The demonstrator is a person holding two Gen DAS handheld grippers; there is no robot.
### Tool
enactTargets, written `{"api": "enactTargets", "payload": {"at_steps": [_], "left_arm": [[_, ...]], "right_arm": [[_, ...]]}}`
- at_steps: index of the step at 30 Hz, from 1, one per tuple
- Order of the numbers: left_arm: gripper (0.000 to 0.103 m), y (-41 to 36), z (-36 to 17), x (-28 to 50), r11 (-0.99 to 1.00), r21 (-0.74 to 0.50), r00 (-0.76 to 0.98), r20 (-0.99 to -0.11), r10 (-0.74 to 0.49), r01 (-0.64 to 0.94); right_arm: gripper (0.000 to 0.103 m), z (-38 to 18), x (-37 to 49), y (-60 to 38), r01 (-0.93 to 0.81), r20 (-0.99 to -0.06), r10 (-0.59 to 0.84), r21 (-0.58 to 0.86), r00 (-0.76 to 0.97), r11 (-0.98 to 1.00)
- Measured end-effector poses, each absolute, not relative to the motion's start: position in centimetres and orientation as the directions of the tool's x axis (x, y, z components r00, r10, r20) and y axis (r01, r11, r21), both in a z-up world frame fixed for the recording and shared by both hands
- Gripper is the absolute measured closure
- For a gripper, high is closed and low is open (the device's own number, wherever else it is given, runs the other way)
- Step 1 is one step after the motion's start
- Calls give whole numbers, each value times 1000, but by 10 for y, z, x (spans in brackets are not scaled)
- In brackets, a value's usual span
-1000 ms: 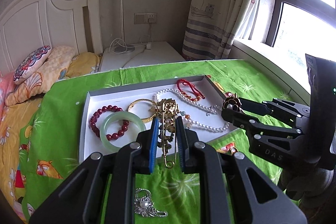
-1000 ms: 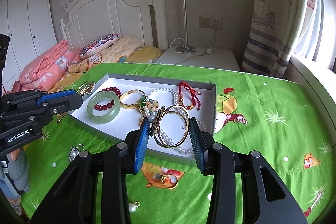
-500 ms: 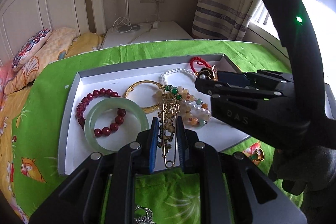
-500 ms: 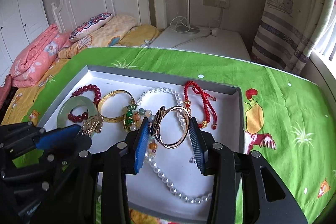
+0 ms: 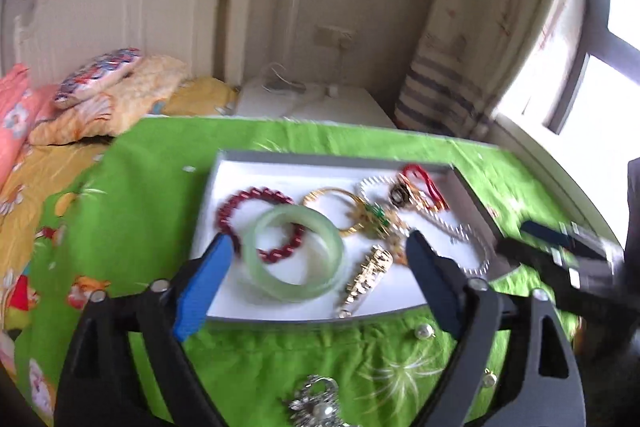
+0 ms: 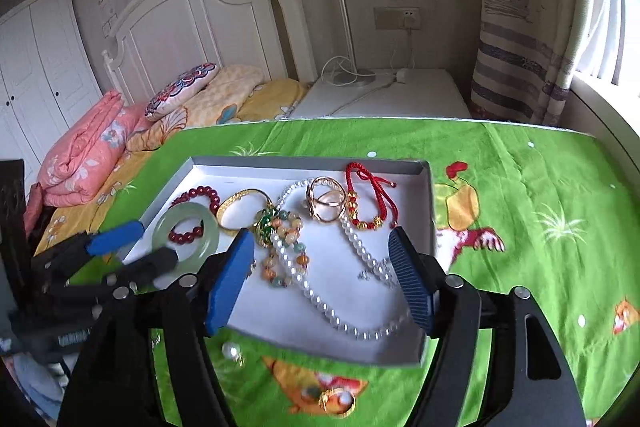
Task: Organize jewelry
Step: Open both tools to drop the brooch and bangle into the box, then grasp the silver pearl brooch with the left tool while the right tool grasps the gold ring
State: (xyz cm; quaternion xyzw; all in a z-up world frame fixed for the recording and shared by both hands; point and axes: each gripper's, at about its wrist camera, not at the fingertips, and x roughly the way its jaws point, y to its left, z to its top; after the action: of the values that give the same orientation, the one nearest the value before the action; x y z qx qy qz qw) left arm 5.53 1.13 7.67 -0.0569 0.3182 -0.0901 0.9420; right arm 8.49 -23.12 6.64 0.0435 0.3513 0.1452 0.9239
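The white tray [image 5: 320, 315] lies on the green cloth. My left gripper [image 5: 318, 247] hovers over its near edge, jaws opening wide with no pad touching anything. The gold pin brooch [image 5: 366, 277] lies loose on the tray floor beside the jade bangle [image 5: 294, 251]. My right gripper [image 6: 320, 247] is also opening over the tray [image 6: 304, 163], nothing pressed between its pads. The linked gold rings [image 6: 326, 203] rest at the back, next to the red cord bracelet [image 6: 368, 195] and on the pearl necklace [image 6: 320, 299].
Loose on the cloth are a silver brooch [image 5: 316, 403], a pearl earring [image 6: 232, 351] and a gold ring [image 6: 338, 401]. The tray also holds a red bead bracelet [image 5: 256, 203], a gold bangle [image 5: 332, 203] and a coloured bead bracelet [image 6: 284, 239]. Pillows and a headboard stand behind.
Both grippers opened. The gold pin brooch dropped from the left jaws into the tray, and the linked gold rings left the right jaws and now lie at the tray's back.
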Motion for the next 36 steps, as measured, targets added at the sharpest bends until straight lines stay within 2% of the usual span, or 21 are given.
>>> {"api": "enactTargets", "payload": {"at_steps": [3,9,11,17,21,32,35,36], "left_arm": [[3,25,89,36,990,-126,801,-585,-125,62],[3,50,77,-14,997,-62,778,-624,-78,50],[3,57,68,-28,996,-65,762,-642,-88,60],[3,70,35,-50,985,-150,719,-675,-167,89],[3,72,37,-58,976,-178,748,-630,-208,122],[3,75,38,-56,965,-223,744,-621,-247,134],[3,75,38,-57,964,-227,745,-618,-250,136],[3,76,38,-57,964,-230,747,-616,-252,136]], "right_arm": [[31,57,49,-241,-247,-656,304,180,691,952],[29,33,13,-261,-220,-673,297,200,677,955],[29,37,9,-267,-216,-642,308,221,702,951],[29,34,9,-259,-238,-651,302,188,697,953],[29,33,10,-257,-240,-663,297,178,688,954],[31,28,14,-245,-259,-701,272,128,660,957],[37,25,17,-240,-242,-721,231,90,653,966],[43,24,18,-239,-233,-726,215,78,653,969]]}}
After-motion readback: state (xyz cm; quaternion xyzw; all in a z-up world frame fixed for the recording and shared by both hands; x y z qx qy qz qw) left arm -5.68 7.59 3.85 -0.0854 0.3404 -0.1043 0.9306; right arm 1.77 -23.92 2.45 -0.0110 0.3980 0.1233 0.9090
